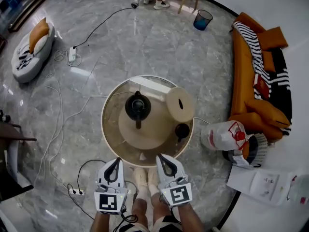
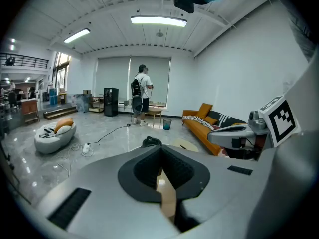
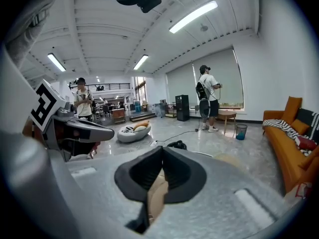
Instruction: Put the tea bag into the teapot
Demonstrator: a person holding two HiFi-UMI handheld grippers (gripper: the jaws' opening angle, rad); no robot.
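Observation:
A black teapot (image 1: 137, 106) stands on a round wooden tray (image 1: 145, 134) on the round glass table (image 1: 110, 129). A small white piece (image 1: 143, 155), possibly the tea bag, lies near the table's front edge. To the right are a round wooden lid (image 1: 180, 104) and a small black cup (image 1: 182, 130). My left gripper (image 1: 116, 161) and right gripper (image 1: 161, 157) hover side by side just in front of the table, both shut and empty. The teapot's top (image 2: 151, 142) peeks over the left gripper (image 2: 160, 151). The pot (image 3: 175, 145) also shows beyond the right gripper (image 3: 162, 151).
An orange sofa (image 1: 256, 81) with a striped throw runs along the right. A white bag (image 1: 224, 135) lies beside the table. Cables and a power strip (image 1: 72, 54) trail over the floor at left, near a white beanbag (image 1: 31, 47). A person (image 2: 142, 93) stands far off by a blue bin (image 1: 203, 19).

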